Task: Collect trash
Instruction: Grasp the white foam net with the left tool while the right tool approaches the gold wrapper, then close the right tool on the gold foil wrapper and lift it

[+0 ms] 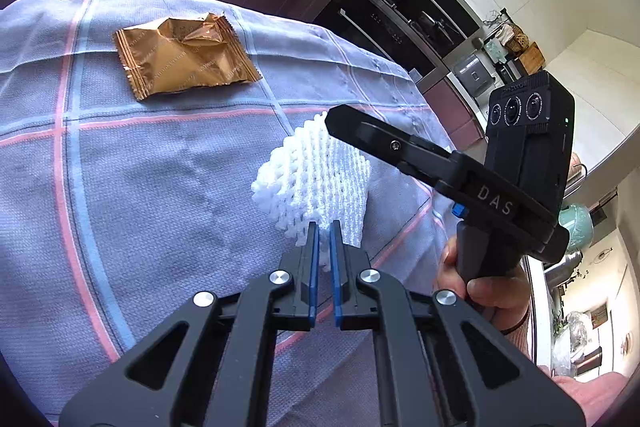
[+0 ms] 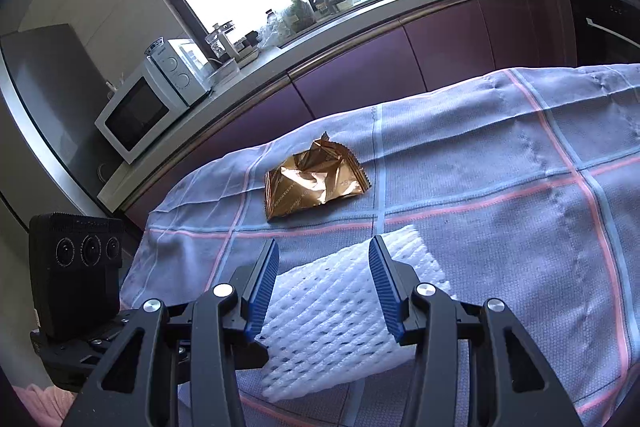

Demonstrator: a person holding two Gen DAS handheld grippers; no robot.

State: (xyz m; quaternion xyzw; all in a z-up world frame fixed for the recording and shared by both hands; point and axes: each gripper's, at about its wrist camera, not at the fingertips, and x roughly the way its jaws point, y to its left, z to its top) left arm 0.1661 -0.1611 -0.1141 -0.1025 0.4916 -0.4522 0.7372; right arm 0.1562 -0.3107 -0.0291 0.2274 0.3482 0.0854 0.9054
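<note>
A white foam fruit net lies on the checked tablecloth. My left gripper is shut on its near edge, the blue pads pinching the foam. My right gripper is open, its fingers on either side of the same foam net, which fills the gap between them. The right gripper also shows in the left wrist view, above the net's far end. A crumpled gold foil wrapper lies flat farther back on the cloth; it also shows in the right wrist view.
The table's far edge drops off toward purple kitchen cabinets. A counter holds a white microwave, a tap and dishes. A black oven front stands to the right. The left gripper's camera block sits at the table's left edge.
</note>
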